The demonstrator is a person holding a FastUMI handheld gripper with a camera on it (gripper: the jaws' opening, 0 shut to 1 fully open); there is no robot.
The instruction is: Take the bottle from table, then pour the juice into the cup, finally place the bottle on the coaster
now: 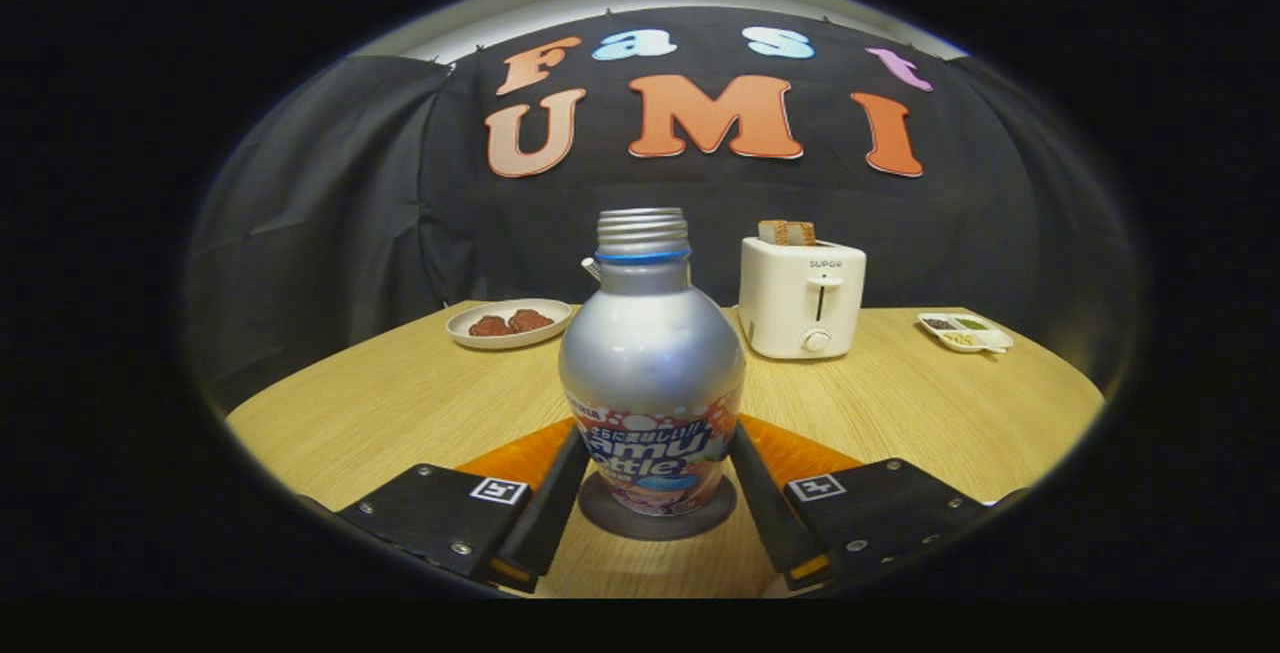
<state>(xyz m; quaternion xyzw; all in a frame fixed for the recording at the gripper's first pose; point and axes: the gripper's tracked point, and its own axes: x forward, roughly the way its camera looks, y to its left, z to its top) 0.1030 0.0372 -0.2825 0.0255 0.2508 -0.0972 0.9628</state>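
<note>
Item: bottle (651,373), silver metal, cap off, thread bare, blue ring at the neck. It stands upright between the fingers of the hand-held gripper (651,478), base on a dark round coaster (655,521). Something orange (800,453) lies on the worktop under and behind the coaster; what it is cannot be told.

Item: hand-held gripper. Fingers flank the bottle's lower body, one at each side, lying against it or very close; whether they press or have slackened cannot be told.

Progress, as judged: the bottle is already on the coaster, so the placing looks done or nearly so. No cup is to be seen, so the pour cannot be confirmed. What seems left is to let go and draw back.

Room:
- Worktop (400,403), pale wood, bare to both sides of the fingers and toward the gripper; a straight retreat looks free.
- Toaster (802,298) beyond the bottle to the right, well apart.
- Plate (509,323) with brown pieces beyond, to the left.
- Small divided tray (966,332) far right, near the worktop's edge.
- Booth wall behind all.
</note>
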